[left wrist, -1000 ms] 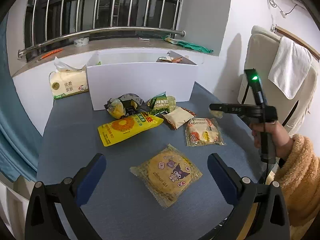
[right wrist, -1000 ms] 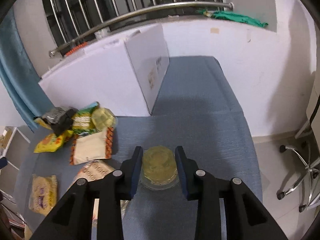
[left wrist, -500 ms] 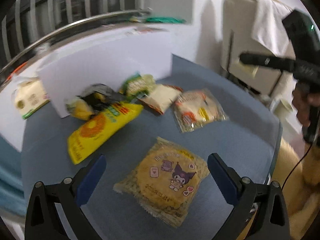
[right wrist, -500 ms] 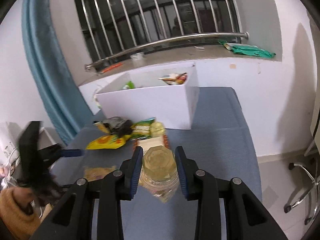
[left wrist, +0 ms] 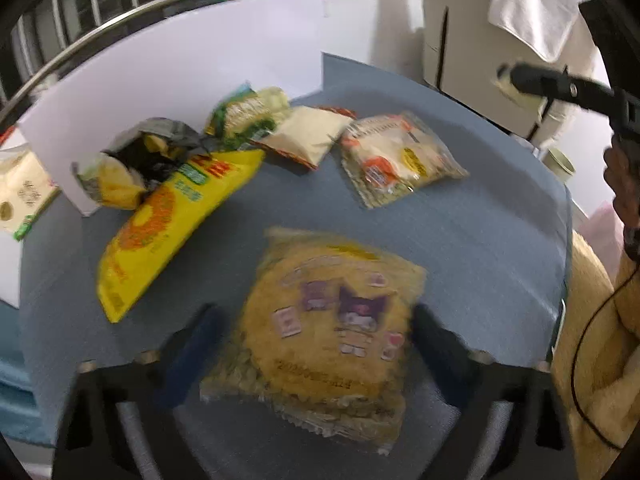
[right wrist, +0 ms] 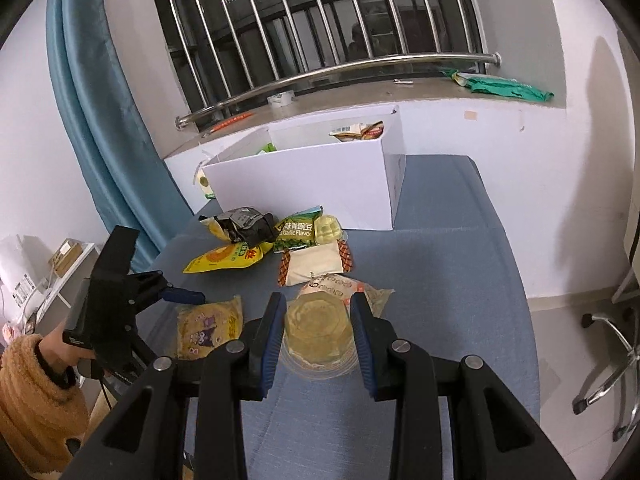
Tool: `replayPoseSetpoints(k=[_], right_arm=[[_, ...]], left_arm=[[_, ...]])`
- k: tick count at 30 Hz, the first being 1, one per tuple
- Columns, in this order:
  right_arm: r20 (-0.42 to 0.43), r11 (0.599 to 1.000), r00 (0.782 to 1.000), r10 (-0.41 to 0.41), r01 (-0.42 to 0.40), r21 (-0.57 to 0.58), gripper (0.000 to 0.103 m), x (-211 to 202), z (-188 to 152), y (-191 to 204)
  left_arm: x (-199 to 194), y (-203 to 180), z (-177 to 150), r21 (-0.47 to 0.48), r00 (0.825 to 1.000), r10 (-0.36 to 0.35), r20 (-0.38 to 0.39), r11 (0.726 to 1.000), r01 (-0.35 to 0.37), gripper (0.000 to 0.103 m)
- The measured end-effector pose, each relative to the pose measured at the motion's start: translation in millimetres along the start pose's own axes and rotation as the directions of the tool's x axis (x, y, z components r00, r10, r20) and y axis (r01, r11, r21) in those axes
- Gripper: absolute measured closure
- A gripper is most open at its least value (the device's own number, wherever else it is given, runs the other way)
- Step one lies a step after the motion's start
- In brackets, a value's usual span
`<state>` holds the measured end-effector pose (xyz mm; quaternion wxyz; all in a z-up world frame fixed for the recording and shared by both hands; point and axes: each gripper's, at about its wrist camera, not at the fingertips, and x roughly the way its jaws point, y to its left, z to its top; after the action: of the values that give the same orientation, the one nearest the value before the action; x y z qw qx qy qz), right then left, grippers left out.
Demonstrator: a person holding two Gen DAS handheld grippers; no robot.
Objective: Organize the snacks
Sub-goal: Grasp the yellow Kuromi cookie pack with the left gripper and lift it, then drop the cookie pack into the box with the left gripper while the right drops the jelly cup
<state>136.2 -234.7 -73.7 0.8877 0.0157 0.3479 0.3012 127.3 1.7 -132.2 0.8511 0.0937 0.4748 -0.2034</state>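
Observation:
My right gripper (right wrist: 318, 330) is shut on a clear yellow jelly cup (right wrist: 318, 324) and holds it above the blue table (right wrist: 460, 300). My left gripper (left wrist: 316, 344) is open, its jaws on either side of a yellow cartoon-printed snack pack (left wrist: 332, 332) that lies on the table; this pack also shows in the right wrist view (right wrist: 210, 326). Further back lie a yellow bag (left wrist: 168, 216), a black-and-yellow bag (left wrist: 140, 160), a green garlic pea bag (right wrist: 298, 232), a beige packet (right wrist: 316, 264) and an orange-and-white pack (left wrist: 396, 156). The white box (right wrist: 304, 184) stands behind them.
The white box holds a few packets (right wrist: 360, 130). A tissue pack (left wrist: 20, 192) lies left of the box. A window sill with a steel rail (right wrist: 340, 68) runs behind. A chair with a towel (left wrist: 532, 4) stands at the right of the table.
My left gripper has dropped down and forward, so the cartoon pack now sits between its jaws. My right gripper has lifted the jelly cup and turned left towards the box.

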Motion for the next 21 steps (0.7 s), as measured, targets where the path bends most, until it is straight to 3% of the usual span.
replayPoseSetpoints(k=[3,6,10,15,21], right_arm=[[-0.010,1.000,1.000,0.003,-0.003,0.003,0.067,2,-2,1],[-0.009,1.000,1.000,0.004,-0.004,-0.007,0.067,2,-1,4],[0.006,1.000,1.000,0.013,-0.013,-0.008,0.067,2,4,8],[0.054,0.999,0.998,0.027,-0.026,-0.021,0.067,2,31,17],[0.112,0.998,0.992,0.060,-0.056,-0.033,0.067,16,101,29]], left_arm=[[-10,7,0,-0.063,0.997,-0.066,0.028,0.996,0.067,0.026],[-26,12,1,-0.109,0.995,-0.051,0.082,0.992,0.060,0.026],[-59,20,9,-0.158,0.980,-0.026,0.197,0.986,0.058,0.026],[-106,37,30,-0.245,0.933,0.031,0.358,0.968,0.061,0.026],[-125,77,85,-0.361,0.888,0.104,0.449,0.930,0.073,0.026]])
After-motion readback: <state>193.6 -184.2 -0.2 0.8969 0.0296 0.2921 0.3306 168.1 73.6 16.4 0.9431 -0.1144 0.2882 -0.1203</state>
